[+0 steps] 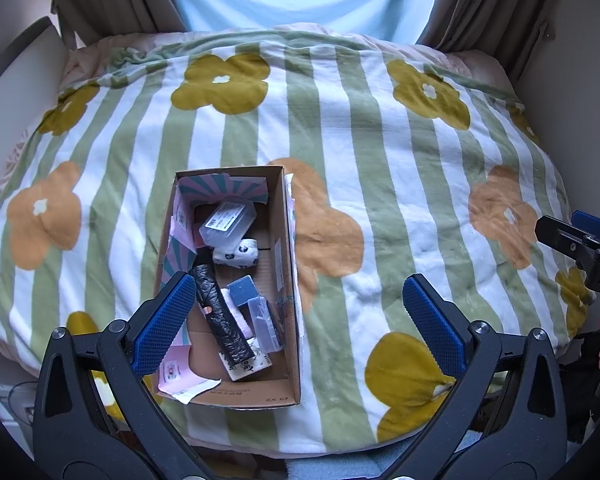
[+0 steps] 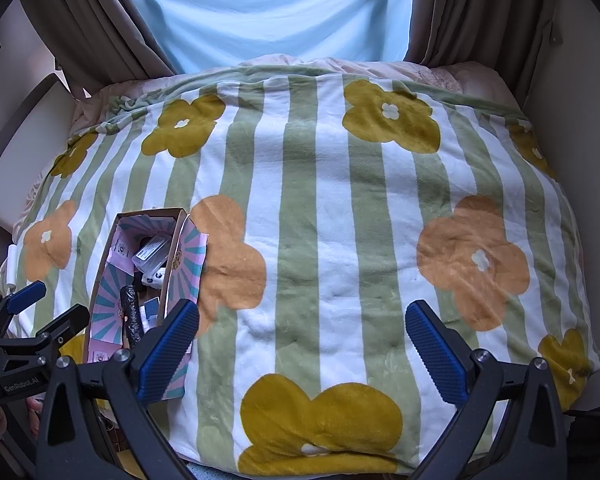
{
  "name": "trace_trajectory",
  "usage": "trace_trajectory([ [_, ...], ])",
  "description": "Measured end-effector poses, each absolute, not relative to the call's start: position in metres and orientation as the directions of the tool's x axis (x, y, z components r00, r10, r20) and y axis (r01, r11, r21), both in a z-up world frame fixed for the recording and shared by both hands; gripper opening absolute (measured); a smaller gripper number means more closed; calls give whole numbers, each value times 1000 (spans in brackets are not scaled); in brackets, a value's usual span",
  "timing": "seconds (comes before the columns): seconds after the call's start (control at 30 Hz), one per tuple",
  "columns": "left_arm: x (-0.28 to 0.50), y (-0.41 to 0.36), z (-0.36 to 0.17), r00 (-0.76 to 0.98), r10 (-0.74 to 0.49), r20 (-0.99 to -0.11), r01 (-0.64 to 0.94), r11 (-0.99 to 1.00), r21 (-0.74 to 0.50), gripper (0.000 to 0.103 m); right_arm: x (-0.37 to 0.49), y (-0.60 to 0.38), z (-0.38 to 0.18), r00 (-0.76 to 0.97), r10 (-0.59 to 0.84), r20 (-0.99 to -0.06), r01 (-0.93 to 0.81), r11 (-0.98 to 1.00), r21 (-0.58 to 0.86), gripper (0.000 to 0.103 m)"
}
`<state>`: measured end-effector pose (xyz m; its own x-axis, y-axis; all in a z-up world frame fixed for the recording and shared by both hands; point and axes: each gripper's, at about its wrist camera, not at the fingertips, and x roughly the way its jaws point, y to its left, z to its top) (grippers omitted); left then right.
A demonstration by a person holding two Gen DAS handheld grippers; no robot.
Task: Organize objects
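An open cardboard box [image 1: 288, 280] lies on the flowered blanket at lower left; it also shows in the right wrist view [image 2: 180, 264]. Inside it are a clear plastic case [image 1: 230, 222], a white panda-print bundle [image 1: 236, 254], a black roll [image 1: 222, 316], a small blue-grey block [image 1: 242, 290] and a small clear box [image 1: 264, 322]. My left gripper [image 1: 300, 320] is open and empty, its left pad over the box's near left corner. My right gripper [image 2: 300, 352] is open and empty, over the blanket to the right of the box.
The striped blanket [image 2: 320, 220] with orange and mustard flowers covers the whole bed. Brown curtains [image 2: 100, 20] frame a bright window behind. A white bed frame edge [image 1: 20, 72] runs along the left. The right gripper shows at the right edge of the left wrist view [image 1: 580, 244].
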<state>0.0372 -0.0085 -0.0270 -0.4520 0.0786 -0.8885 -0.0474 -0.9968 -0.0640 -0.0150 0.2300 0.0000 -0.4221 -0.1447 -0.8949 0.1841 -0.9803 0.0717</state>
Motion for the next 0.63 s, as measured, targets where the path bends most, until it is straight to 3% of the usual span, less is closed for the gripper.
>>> trace_trajectory([
  [0.27, 31, -10, -24, -462, 33, -886, -33, -999, -21, 103, -16, 231, 0, -421, -146, -895, 187, -980, 72, 103],
  [0.43, 30, -10, -26, -497, -72, -865, 26, -997, 68, 103, -16, 230, 0, -422, -146, -894, 188, -980, 72, 103],
  [0.63, 29, -7, -26, -516, -54, -855, 13, -998, 55, 103, -16, 230, 0, -422, -145, -895, 188, -980, 71, 103],
])
